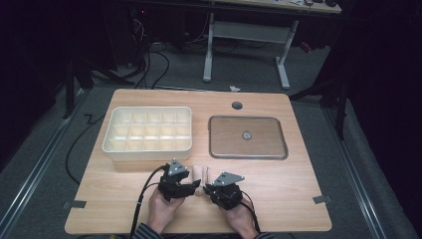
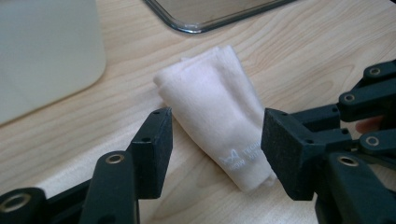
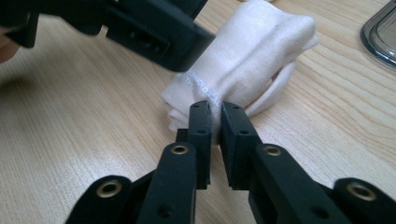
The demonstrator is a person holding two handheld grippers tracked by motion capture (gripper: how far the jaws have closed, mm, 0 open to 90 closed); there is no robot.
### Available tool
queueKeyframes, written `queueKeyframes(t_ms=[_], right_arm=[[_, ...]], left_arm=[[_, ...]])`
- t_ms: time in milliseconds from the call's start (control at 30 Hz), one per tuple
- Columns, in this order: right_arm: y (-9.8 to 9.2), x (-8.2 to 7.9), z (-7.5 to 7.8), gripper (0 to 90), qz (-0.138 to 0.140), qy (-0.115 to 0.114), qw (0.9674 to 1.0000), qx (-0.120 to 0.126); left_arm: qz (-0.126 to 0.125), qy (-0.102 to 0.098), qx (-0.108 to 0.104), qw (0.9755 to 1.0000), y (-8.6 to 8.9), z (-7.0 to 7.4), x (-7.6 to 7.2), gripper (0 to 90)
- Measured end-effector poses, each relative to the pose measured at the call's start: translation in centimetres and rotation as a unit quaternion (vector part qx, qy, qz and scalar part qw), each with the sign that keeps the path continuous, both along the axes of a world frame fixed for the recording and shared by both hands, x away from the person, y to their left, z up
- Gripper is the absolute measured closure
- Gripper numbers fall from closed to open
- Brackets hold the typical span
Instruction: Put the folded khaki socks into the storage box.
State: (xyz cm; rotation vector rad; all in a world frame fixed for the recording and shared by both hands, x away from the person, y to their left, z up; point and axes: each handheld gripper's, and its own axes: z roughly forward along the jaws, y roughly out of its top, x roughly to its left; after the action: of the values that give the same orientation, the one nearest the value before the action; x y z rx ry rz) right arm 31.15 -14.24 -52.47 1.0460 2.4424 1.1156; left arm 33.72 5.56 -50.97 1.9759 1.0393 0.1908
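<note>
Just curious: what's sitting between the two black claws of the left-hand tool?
The folded cream cloth lies between the left gripper's open jaws, untouched by either pad, in the left gripper view.

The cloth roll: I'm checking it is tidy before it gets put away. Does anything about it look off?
Slightly. The cloth roll lies on the table with a loose fold sticking out at one side. The right gripper pinches its end.

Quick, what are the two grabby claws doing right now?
Left gripper: open, jaws either side of the folded white cloth, not pressing it.
Right gripper: jaws almost shut, pinching the cloth's edge.
</note>
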Motion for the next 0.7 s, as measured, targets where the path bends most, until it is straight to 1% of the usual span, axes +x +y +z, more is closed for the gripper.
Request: queueKeyframes(t_ms=[33,67,133,167,200,267,400,500,600,633,700], right_arm=[[0.0,0.0,0.0,81.0,-0.001,0.001,1.0000,-0.001],[0.0,0.0,0.0,81.0,-0.001,0.001,1.0000,-0.001],[0.0,-0.1,0.0,80.9,-0.001,0.002,1.0000,-0.006],[0.0,-0.1,0.0,80.9,-0.001,0.002,1.0000,-0.006],[-0.1,-0.1,0.0,80.9,-0.001,0.003,1.0000,-0.006],[-0.2,-0.1,-0.1,81.8,0.001,0.005,1.0000,-0.006],[-0.3,-0.1,-0.1,84.8,0.004,0.007,0.9999,-0.009],[-0.2,0.1,-0.4,85.9,0.004,0.009,0.9998,-0.016],[-0.2,0.2,-0.4,86.0,0.004,0.009,0.9999,-0.013],[-0.2,0.2,-0.4,86.0,0.004,0.009,0.9999,-0.013],[-0.2,0.2,-0.4,86.1,0.006,0.012,0.9998,-0.014]], left_arm=[[0.000,0.000,0.000,1.0000,0.0,0.0,0.0,44.3],[-0.005,-0.002,0.012,0.9999,0.1,-0.1,0.0,44.3],[-0.001,0.003,0.011,0.9999,0.0,-0.5,-0.1,44.5],[0.000,0.002,0.015,0.9999,-0.1,-0.6,-0.2,44.5],[0.001,-0.003,0.021,0.9998,-0.2,-0.7,-0.3,44.6],[0.002,-0.009,0.023,0.9997,-0.3,-0.7,-0.6,45.4],[-0.002,-0.013,0.035,0.9993,-0.5,-0.8,-0.6,47.0],[-0.003,-0.017,0.044,0.9989,-0.7,-1.0,-0.7,50.1],[-0.005,-0.024,0.056,0.9981,-0.9,-1.1,-0.7,51.2],[-0.006,-0.025,0.058,0.9980,-0.9,-1.2,-0.6,51.8],[-0.005,-0.021,0.060,0.9979,-0.9,-1.2,-0.5,53.0]])
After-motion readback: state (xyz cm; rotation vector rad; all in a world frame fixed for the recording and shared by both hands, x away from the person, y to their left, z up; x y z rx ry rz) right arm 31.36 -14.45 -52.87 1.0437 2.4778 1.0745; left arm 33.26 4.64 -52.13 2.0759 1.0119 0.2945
